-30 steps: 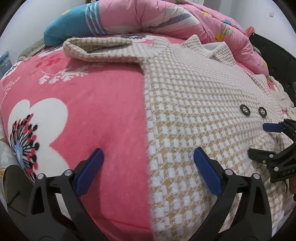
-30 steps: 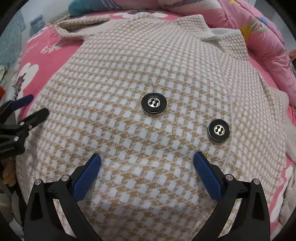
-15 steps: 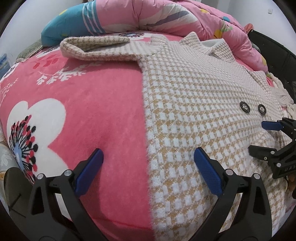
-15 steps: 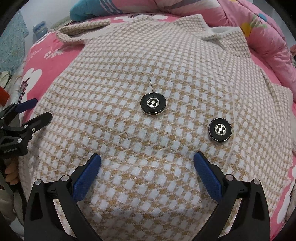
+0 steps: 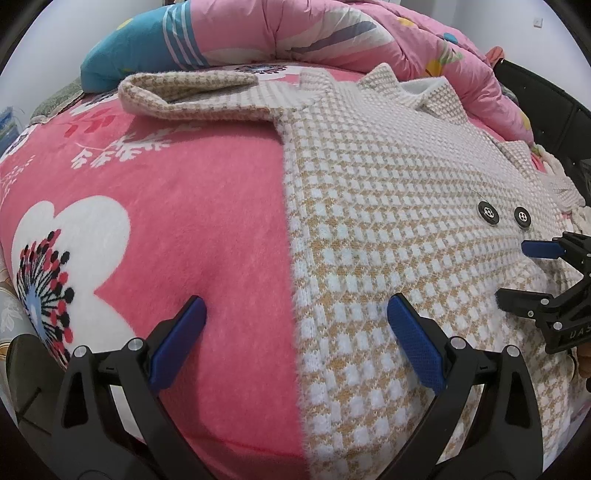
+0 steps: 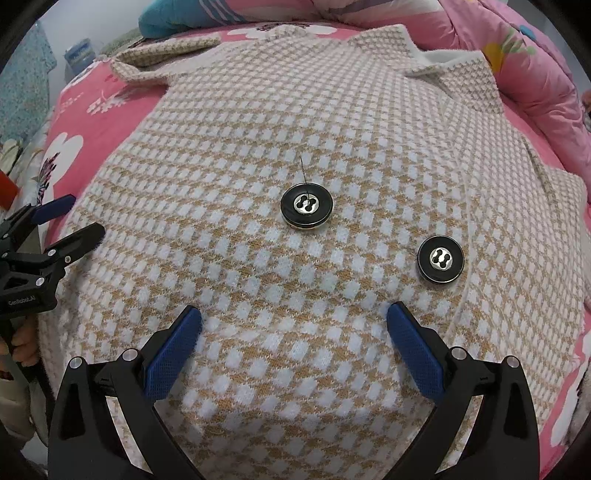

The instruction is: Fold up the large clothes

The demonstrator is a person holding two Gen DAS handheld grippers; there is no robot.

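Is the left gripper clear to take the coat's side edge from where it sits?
Probably yes. The left gripper is open and straddles the coat edge, one finger over the pink blanket, one over the knit. Nothing lies between; the right gripper is off to the side.

Left wrist view: low over the bed, looking forward between the open left tongs toward the quilt; straddles the coat edge.
Right wrist view: close above the coat front, looking forward between the open right tongs.
Shared: coat, 2 buttons, sleeve, quilt; each view catches the other tongs at its margin.
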